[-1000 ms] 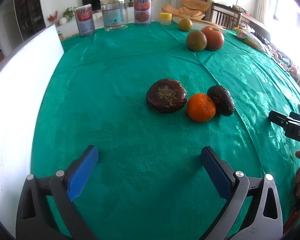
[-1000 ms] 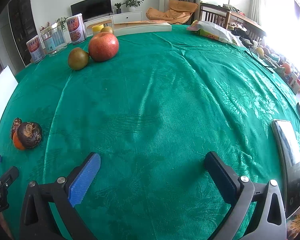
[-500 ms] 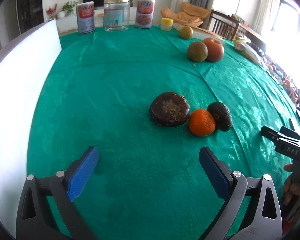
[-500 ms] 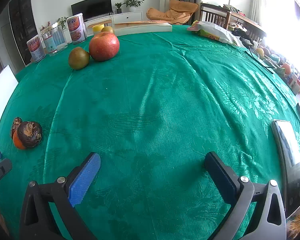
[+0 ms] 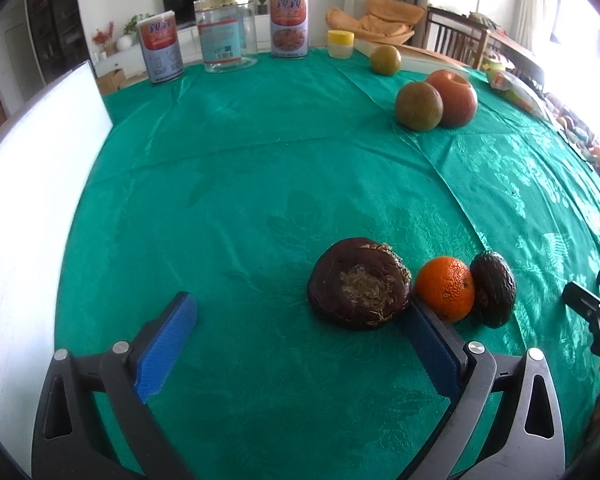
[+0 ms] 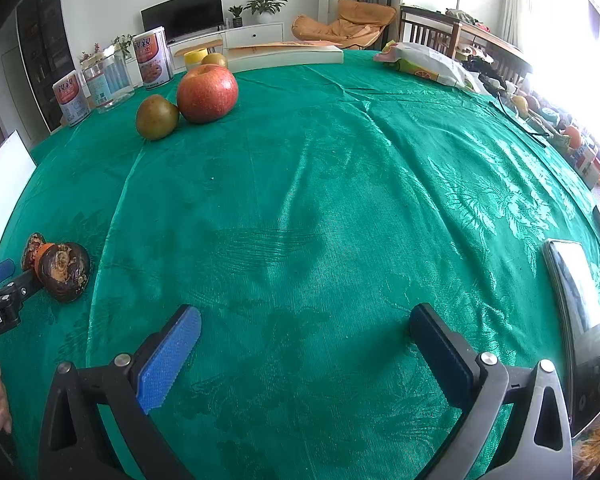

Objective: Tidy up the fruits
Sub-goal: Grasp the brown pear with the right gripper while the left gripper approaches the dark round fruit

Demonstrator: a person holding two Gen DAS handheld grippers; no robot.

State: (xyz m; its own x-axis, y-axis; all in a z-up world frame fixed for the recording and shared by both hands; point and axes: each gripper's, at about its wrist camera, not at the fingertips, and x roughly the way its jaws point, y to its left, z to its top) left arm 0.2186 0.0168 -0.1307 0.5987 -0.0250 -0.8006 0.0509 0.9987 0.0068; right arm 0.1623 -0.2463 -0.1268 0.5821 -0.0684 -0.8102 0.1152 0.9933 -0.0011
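A dark brown round fruit [image 5: 359, 283], an orange [image 5: 445, 289] and a dark avocado [image 5: 493, 288] lie in a row on the green tablecloth [image 5: 260, 168]. My left gripper [image 5: 300, 312] is open; its right finger almost touches the brown fruit's near side. A red apple [image 5: 456, 98] and a green-brown fruit [image 5: 418, 106] sit farther back, with another small fruit [image 5: 385, 60] behind them. My right gripper [image 6: 305, 325] is open and empty over bare cloth. In the right wrist view the avocado [image 6: 66, 270] is at the far left, the apple [image 6: 207, 93] at the back.
Two tins [image 5: 160, 52] and a glass jar [image 5: 225, 36] stand at the table's far edge, with a yellow-lidded pot [image 5: 341, 43]. A white board [image 5: 32, 184] stands along the left. A phone [image 6: 576, 320] lies at the right edge. A book [image 6: 284, 56] and a snack bag [image 6: 424, 66] lie at the back.
My left gripper has moved forward and left toward the three fruits, which now sit closer and to the right. The right gripper has barely moved.
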